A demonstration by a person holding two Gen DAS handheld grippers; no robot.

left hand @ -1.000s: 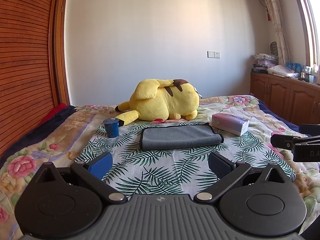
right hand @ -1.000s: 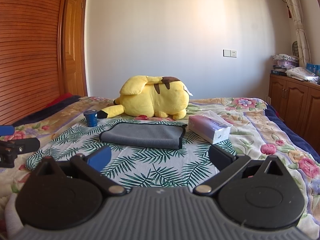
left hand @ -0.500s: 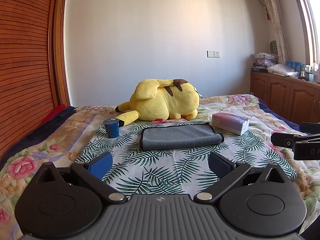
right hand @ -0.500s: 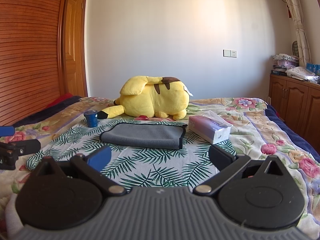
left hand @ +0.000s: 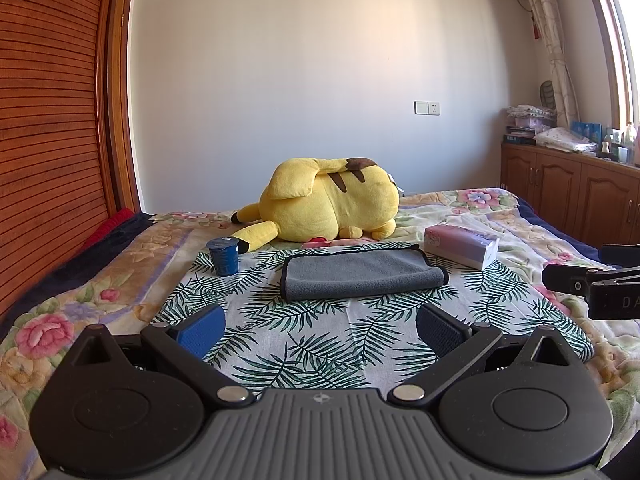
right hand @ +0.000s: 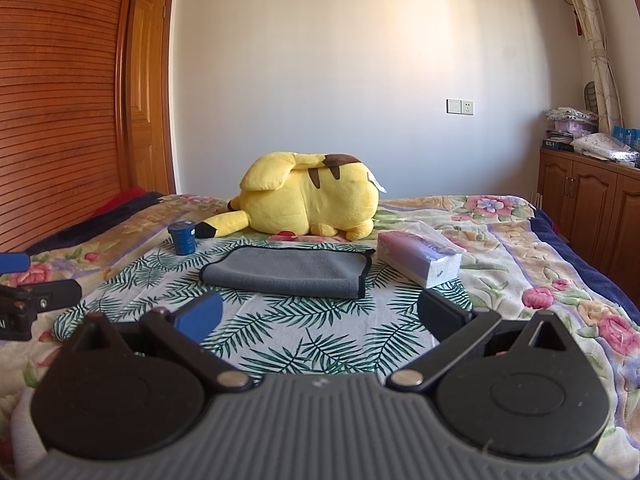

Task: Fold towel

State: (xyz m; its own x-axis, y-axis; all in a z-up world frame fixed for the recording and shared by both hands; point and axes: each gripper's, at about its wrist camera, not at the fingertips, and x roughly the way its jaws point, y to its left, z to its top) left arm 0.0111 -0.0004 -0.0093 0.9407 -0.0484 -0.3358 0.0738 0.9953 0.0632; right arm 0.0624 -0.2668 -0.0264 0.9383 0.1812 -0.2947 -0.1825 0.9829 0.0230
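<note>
A grey towel with a dark border [left hand: 360, 274] lies folded on a leaf-print cloth [left hand: 320, 344] on the bed; it also shows in the right wrist view [right hand: 292, 270]. My left gripper [left hand: 320, 326] is open and empty, held back from the towel above the cloth's near part. My right gripper [right hand: 320, 316] is open and empty, also short of the towel. Each gripper shows at the edge of the other's view, the right one [left hand: 592, 284] and the left one [right hand: 28, 300].
A yellow plush toy [left hand: 328, 204] lies behind the towel. A blue cup [left hand: 223, 256] stands to its left and a tissue pack [left hand: 460, 246] to its right. A wooden wardrobe [left hand: 52, 120] is on the left, wooden cabinets [left hand: 568, 196] on the right.
Both grippers have stayed open and almost still. The left wrist view has shifted very slightly. The towel has not moved.
</note>
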